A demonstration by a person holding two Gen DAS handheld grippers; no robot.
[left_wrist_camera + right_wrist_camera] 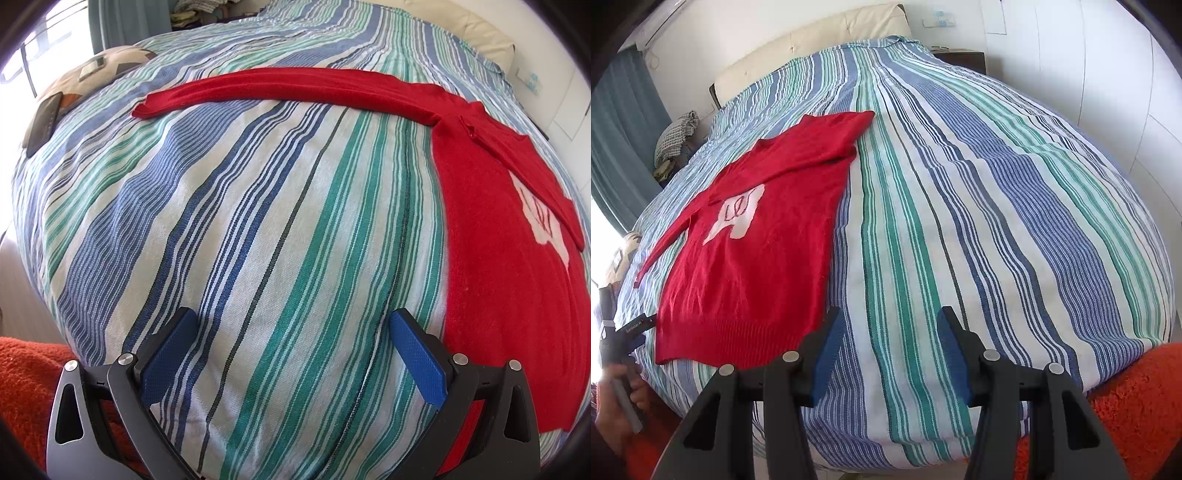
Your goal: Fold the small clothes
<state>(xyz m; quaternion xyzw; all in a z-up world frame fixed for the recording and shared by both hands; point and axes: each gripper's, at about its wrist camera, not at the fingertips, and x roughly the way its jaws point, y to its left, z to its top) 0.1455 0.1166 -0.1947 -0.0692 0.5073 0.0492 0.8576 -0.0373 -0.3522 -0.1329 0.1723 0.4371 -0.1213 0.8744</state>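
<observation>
A small red sweater point(750, 266) with a white motif point(738, 214) lies flat on the striped bedspread point(960, 221). One sleeve point(798, 155) is folded across its chest. The other sleeve point(258, 88) stretches straight out to the left in the left wrist view. My left gripper point(293, 328) is open over bare bedspread, just left of the sweater's body point(498, 277), with nothing between its blue pads point(413, 354). My right gripper point(890, 321) is open too and holds nothing, near the bed's front edge to the right of the sweater's hem.
A patterned cushion point(96, 70) and a dark flat device point(44, 122) lie at the bed's far left. An orange rug point(1126, 406) lies on the floor below the front edge. A cream headboard point(812, 40) and a nightstand point(960, 59) stand at the far end. A person's hand point(617, 406) holds the left gripper's handle.
</observation>
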